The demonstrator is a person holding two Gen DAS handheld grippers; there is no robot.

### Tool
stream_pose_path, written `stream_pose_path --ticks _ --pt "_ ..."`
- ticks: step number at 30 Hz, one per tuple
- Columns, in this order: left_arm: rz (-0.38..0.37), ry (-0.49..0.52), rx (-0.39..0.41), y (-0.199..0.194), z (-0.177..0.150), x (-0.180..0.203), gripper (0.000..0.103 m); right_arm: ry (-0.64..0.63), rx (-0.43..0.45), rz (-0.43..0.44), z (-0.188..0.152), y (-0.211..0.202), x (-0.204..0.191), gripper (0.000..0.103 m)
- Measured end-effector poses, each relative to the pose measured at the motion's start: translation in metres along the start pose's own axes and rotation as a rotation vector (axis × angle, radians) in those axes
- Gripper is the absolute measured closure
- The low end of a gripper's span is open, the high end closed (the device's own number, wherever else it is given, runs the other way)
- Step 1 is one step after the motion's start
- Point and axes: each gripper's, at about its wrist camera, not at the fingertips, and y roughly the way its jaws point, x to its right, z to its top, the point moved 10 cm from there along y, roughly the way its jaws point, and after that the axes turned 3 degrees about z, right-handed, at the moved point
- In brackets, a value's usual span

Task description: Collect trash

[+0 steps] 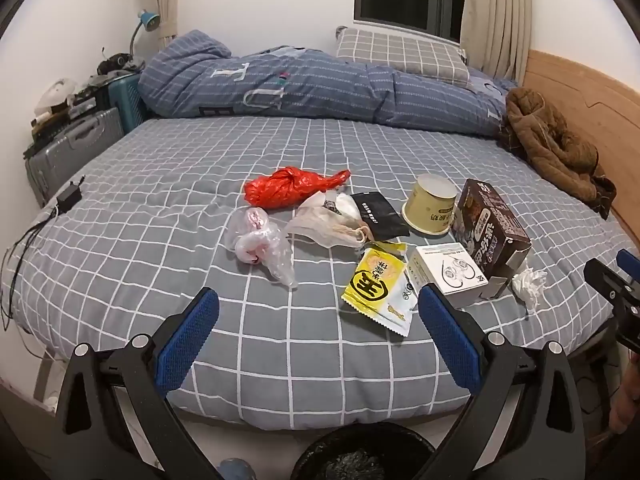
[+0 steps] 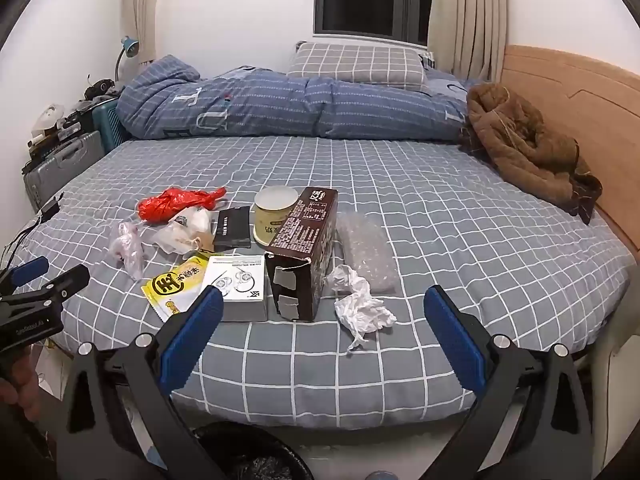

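- Trash lies mid-bed: red bag, yellow wrapper, brown carton, crumpled tissue at its 5 o'clock.
- Left gripper and right gripper gape, empty.
- Bin is cut off below.

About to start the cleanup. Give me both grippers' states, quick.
Left gripper: open, holding nothing, above the bed.
Right gripper: open, holding nothing, crumpled tissue ahead of it.

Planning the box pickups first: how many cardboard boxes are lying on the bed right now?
2. The brown box lies mid-bed beside the yellow cup; the white box sits against its left side, nearer the bed edge. Nothing seems hidden behind them.
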Motion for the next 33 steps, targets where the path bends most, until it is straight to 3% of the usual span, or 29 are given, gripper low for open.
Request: stream_pose_path --ticks 33 --pt "0.011 0.011 -0.015 0.004 -0.0029 -0.0032 0.006 -0.01 0.0 -0.001 -0.0031 0.0024 -0.0084 0.007"
